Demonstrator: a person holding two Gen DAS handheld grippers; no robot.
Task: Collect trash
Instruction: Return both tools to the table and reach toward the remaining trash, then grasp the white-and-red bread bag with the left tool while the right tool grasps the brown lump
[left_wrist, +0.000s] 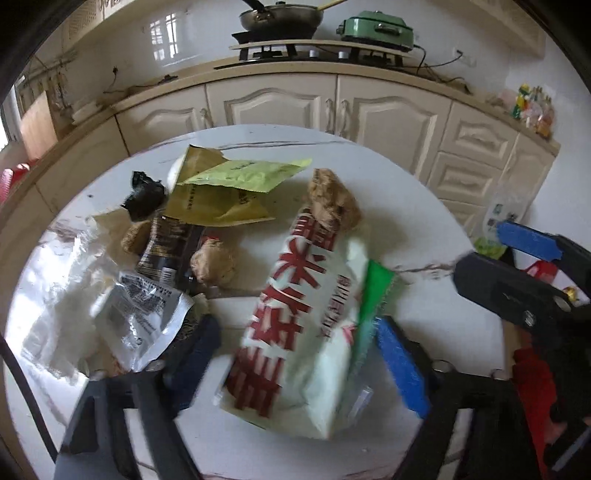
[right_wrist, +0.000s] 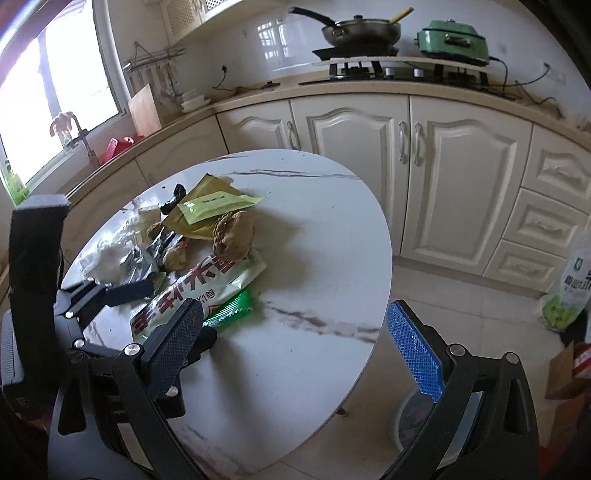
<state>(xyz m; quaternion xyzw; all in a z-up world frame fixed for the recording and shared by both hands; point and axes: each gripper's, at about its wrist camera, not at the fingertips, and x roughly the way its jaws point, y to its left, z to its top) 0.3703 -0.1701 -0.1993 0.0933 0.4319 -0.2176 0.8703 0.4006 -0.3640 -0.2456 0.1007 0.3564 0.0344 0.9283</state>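
Note:
A heap of trash lies on the round white marble table (right_wrist: 314, 258). A long white bag with red characters (left_wrist: 291, 332) sits between the fingers of my left gripper (left_wrist: 299, 362). Its jaws straddle the bag without clearly pressing on it. A green wrapper (left_wrist: 376, 291) lies against the bag's right side. A crumpled brown paper ball (left_wrist: 334, 201) rests on the bag's far end. Behind are yellow pouches (left_wrist: 221, 192), a silver foil wrapper (left_wrist: 140, 317) and a black scrap (left_wrist: 144, 195). My right gripper (right_wrist: 295, 347) hangs wide open over the table's near edge with nothing between its fingers.
Cream cabinets (right_wrist: 369, 155) with a stove, a pan (right_wrist: 358, 29) and a green cooker (right_wrist: 454, 35) stand behind the table. On the tiled floor are a round container (right_wrist: 410, 417) by the table edge, a plastic bag (right_wrist: 569, 288) and a cardboard box (right_wrist: 565, 373).

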